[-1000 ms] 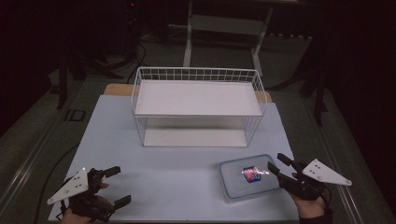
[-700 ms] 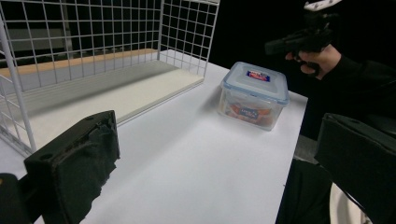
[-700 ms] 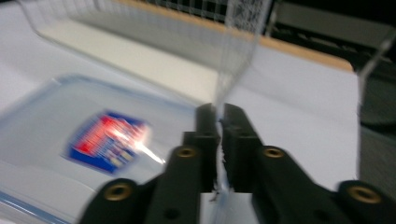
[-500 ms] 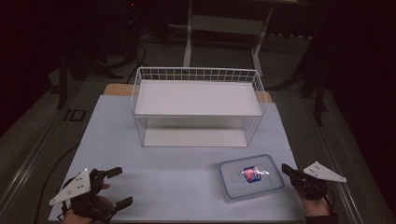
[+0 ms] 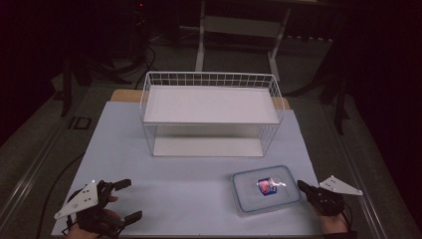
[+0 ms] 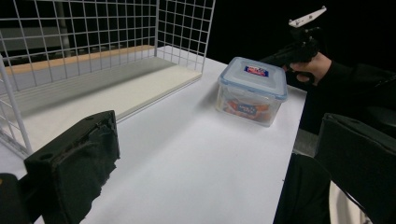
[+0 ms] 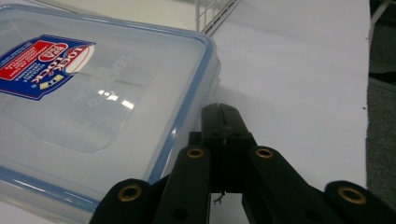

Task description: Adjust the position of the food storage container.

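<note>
A clear plastic container (image 5: 266, 189) with a blue-rimmed lid and a red and blue label lies on the white table at the front right. My right gripper (image 5: 301, 185) sits at its right edge, low over the table, jaws shut together with nothing seen between them. In the right gripper view the shut tips (image 7: 227, 114) rest right beside the lid's blue rim (image 7: 187, 107). My left gripper (image 5: 128, 199) is at the front left, open and holding nothing. In the left gripper view the container (image 6: 252, 88) stands far off, with the right gripper (image 6: 280, 58) behind it.
A white wire shelf basket (image 5: 209, 74) stands across the back middle of the table, with a white board on top and another under it. Its wire side (image 6: 93, 37) is near the left gripper. White tabletop (image 5: 189, 184) stretches between the grippers.
The right gripper's jaws were open by the container's right edge a second ago and have since shut; the hand has sunk lower. The left gripper has stayed where it was.
</note>
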Demonstrator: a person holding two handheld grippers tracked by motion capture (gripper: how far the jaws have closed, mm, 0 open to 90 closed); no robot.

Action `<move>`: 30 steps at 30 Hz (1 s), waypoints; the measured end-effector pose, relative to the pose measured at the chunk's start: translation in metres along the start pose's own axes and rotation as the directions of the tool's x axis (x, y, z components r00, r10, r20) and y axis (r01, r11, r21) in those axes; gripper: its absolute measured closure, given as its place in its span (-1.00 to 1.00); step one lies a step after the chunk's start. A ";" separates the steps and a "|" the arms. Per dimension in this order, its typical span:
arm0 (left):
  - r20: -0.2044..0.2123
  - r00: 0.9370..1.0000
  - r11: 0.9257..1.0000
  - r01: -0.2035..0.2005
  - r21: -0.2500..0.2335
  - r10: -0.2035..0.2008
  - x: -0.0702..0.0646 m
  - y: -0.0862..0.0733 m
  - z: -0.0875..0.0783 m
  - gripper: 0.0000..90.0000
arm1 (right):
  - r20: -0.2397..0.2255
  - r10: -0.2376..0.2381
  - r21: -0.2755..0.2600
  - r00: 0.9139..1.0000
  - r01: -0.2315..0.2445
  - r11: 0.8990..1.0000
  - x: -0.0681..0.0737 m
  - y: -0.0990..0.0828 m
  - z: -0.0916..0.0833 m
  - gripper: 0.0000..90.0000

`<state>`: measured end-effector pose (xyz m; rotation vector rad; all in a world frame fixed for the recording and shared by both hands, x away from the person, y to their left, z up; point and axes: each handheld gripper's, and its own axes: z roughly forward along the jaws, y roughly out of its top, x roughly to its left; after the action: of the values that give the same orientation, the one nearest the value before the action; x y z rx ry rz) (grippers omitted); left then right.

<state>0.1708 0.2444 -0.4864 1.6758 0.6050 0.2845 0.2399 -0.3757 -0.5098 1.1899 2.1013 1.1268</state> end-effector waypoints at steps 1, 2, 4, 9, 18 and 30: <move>0.000 1.000 1.000 0.002 -0.001 -0.002 0.000 0.000 0.000 -1.00 | 0.000 -0.007 0.001 1.000 0.007 1.000 0.002 0.000 0.000 1.00; -0.001 1.000 1.000 0.000 -0.001 0.000 0.000 0.000 0.000 -1.00 | -0.004 -0.006 0.003 1.000 0.006 1.000 0.003 0.000 0.000 1.00; 0.001 1.000 1.000 0.000 0.000 0.000 0.000 0.000 0.000 -1.00 | -0.014 -0.004 0.007 1.000 0.004 1.000 0.006 0.001 0.001 1.00; 0.000 1.000 1.000 -0.012 0.001 0.012 -0.001 0.001 -0.001 -1.00 | -0.051 0.009 0.024 0.999 -0.008 1.000 0.015 0.003 0.005 1.00; 0.004 1.000 1.000 -0.017 0.011 0.017 -0.002 0.000 0.001 -1.00 | -0.093 0.001 0.041 0.996 0.003 0.999 0.031 0.007 0.010 1.00; 0.005 1.000 1.000 -0.021 0.013 0.021 -0.002 0.000 0.002 -1.00 | -0.149 0.012 0.052 0.989 -0.004 0.999 0.051 0.013 0.020 1.00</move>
<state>0.1701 0.2417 -0.4862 1.6956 0.5867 0.2922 0.2343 -0.3198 -0.5100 1.1705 2.2514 1.2054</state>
